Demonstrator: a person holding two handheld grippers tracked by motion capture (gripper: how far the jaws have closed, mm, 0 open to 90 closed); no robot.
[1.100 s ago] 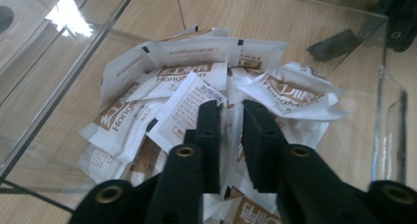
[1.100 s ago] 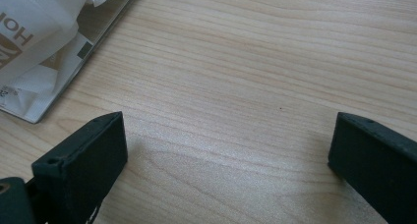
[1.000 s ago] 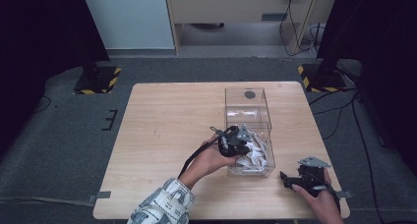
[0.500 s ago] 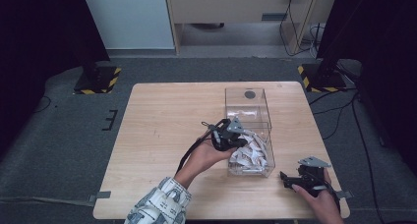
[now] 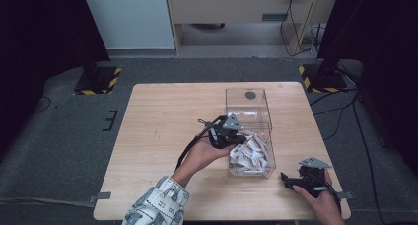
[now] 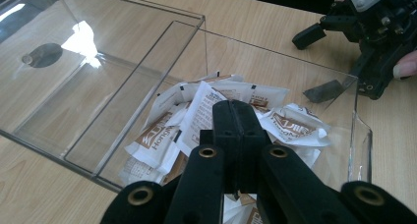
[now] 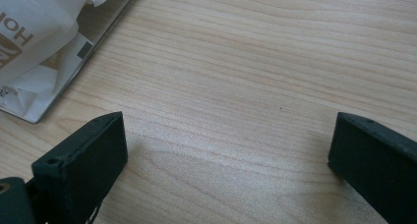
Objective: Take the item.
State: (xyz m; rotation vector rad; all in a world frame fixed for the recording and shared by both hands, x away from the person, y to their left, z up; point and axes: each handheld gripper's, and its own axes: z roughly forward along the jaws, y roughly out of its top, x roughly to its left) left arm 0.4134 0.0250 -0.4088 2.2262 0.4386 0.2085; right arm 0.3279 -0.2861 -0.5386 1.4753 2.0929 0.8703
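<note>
White sachets with brown printing are seen heaped in the near compartment of a clear plastic box on the wooden worktop; the far compartment is bare apart from a dark round spot seen at its bottom. On the sachets, letters reading "Hong" can be made out in the left tool view, and the large letters "HO" in the right tool view; the rest of the print is too small or creased to be read. The left tool is held over the near compartment just above the heap, its jaws pressed together with nothing visibly caught between them. Compared with half a second earlier, it has been shifted slightly right and towards the box's middle, and its grey plate is now turned up to the high camera. The right tool is rested on the worktop near the box's near right corner, well apart from the left one, its jaws spread wide over bare wood; its place is unchanged from the earlier frames.
</note>
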